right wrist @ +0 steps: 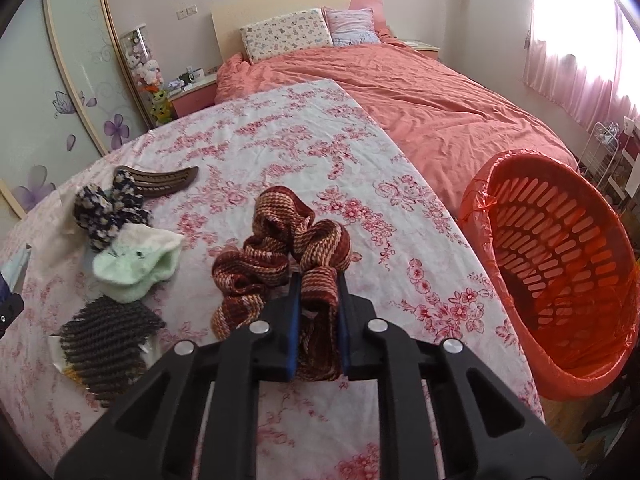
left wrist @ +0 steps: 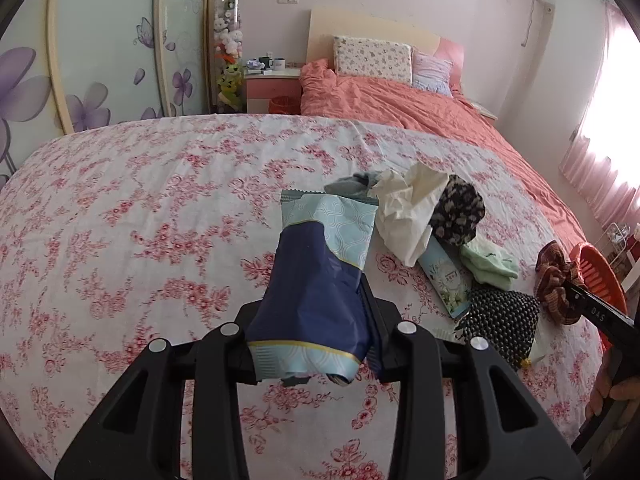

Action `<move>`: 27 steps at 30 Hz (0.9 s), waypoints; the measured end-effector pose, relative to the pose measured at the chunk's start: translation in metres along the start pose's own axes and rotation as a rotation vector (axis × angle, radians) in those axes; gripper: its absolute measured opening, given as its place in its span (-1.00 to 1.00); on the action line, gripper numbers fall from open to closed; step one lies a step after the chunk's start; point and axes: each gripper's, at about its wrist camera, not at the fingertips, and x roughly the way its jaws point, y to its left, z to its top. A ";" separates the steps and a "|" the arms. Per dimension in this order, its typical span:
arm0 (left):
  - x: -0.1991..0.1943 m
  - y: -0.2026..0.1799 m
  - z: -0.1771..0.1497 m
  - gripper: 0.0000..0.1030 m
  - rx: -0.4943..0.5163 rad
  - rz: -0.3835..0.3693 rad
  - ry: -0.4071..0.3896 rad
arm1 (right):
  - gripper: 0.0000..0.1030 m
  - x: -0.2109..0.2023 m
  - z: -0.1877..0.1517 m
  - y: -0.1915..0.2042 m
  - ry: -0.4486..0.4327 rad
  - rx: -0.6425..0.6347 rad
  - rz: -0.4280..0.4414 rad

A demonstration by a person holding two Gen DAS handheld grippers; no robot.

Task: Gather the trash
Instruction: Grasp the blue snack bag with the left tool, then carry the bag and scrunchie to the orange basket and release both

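A: Here, nearest the left wrist camera, the left gripper (left wrist: 320, 320) has its jaws clamped on a navy and pale-blue wrapper (left wrist: 320, 280), which stands up between the fingers above the floral sheet (left wrist: 140, 220).

B: And the right?

A: The right gripper (right wrist: 318, 316) is closed on a brown striped scrunchie (right wrist: 280, 252); its blue pads (right wrist: 293, 320) pinch one loop while the rest bunches out ahead at 12 o'clock.

B: What lies past the wrapper?

A: At 1 o'clock in the left view, a crumpled tissue (left wrist: 404, 212), with a dark floral scrunchie (left wrist: 460, 212) touching its right side. A light packet (left wrist: 444, 276) lies partly under the tissue, a mint-green cloth (left wrist: 488, 266) just beside it and a black knitted pad (left wrist: 500, 320) nearer the camera.

B: The bin?

A: At 3 o'clock in the right view, an orange slatted basket (right wrist: 560, 272) lined with an orange bag sits tilted at the sheet's edge. A brown hair clip (right wrist: 160, 182) lies at 10 o'clock. Farthest, at 12 o'clock, a coral duvet (right wrist: 420, 92) and two pillows (right wrist: 288, 34).
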 end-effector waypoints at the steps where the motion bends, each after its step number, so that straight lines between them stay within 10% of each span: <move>1: -0.003 0.001 0.001 -0.28 -0.004 0.001 -0.005 | -0.71 -0.005 0.001 0.001 -0.007 0.001 0.011; 27: -0.058 -0.108 0.020 -0.28 0.124 -0.155 -0.113 | -0.71 -0.143 0.008 -0.031 -0.260 0.047 0.081</move>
